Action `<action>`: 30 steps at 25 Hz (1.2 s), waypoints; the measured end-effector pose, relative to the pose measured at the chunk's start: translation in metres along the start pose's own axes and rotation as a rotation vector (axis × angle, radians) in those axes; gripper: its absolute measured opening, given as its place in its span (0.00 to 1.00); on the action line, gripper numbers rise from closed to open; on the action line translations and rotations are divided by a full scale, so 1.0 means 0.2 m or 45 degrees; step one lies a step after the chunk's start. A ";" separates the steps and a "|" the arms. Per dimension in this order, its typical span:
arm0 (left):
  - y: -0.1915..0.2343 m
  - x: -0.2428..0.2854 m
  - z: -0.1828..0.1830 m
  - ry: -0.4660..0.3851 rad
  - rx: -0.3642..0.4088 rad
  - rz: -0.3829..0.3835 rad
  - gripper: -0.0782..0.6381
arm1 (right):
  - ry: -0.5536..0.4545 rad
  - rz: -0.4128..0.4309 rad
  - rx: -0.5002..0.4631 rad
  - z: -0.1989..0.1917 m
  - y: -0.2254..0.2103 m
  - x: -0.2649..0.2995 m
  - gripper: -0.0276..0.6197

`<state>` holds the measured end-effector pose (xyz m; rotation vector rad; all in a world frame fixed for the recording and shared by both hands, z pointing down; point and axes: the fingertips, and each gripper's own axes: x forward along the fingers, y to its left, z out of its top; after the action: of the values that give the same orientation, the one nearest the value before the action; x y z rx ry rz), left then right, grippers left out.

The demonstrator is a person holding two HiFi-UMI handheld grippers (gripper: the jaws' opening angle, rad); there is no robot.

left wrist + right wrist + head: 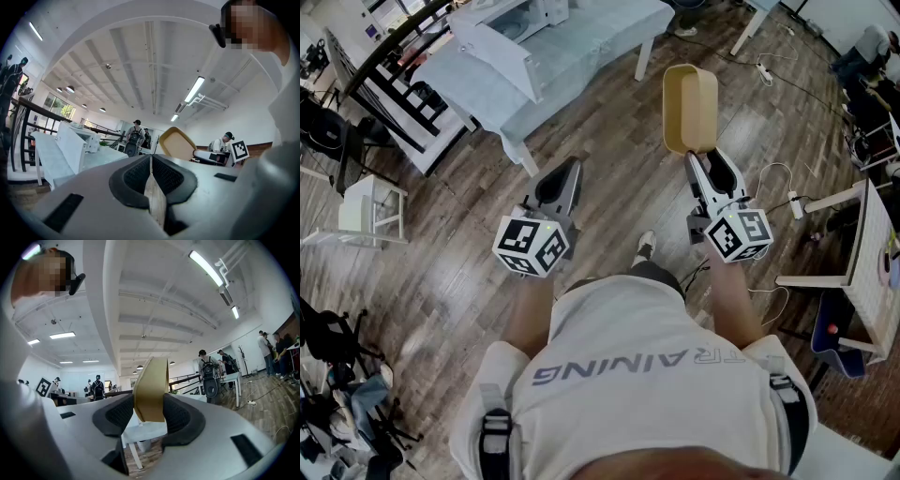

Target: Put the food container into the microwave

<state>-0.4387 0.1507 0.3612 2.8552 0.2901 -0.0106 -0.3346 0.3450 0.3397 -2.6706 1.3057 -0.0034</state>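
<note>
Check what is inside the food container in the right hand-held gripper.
Nothing visible: the food container, clamped by the right hand-held gripper, shows a bare tan interior. Its gripped end is covered.

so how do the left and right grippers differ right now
The left gripper has its jaws shut together, empty; the right gripper has its jaws shut on the tan food container. The left gripper carries nothing, while the right gripper holds the container out ahead, on edge. Both point forward above the wood floor.
</note>
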 end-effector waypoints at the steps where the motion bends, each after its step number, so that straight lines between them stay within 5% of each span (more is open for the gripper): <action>1: 0.00 0.01 -0.01 0.007 -0.002 -0.001 0.17 | 0.000 0.001 0.001 0.00 0.00 0.00 0.37; 20: 0.07 0.11 -0.09 0.072 -0.063 -0.003 0.17 | 0.003 -0.022 0.062 -0.05 -0.08 0.08 0.37; 30: 0.11 0.40 -0.09 0.082 -0.058 0.034 0.17 | 0.035 0.013 0.111 -0.07 -0.35 0.26 0.37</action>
<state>-0.3567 0.1513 0.3815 2.8176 0.2614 0.0922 -0.2481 0.3437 0.3596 -2.6000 1.2966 -0.0938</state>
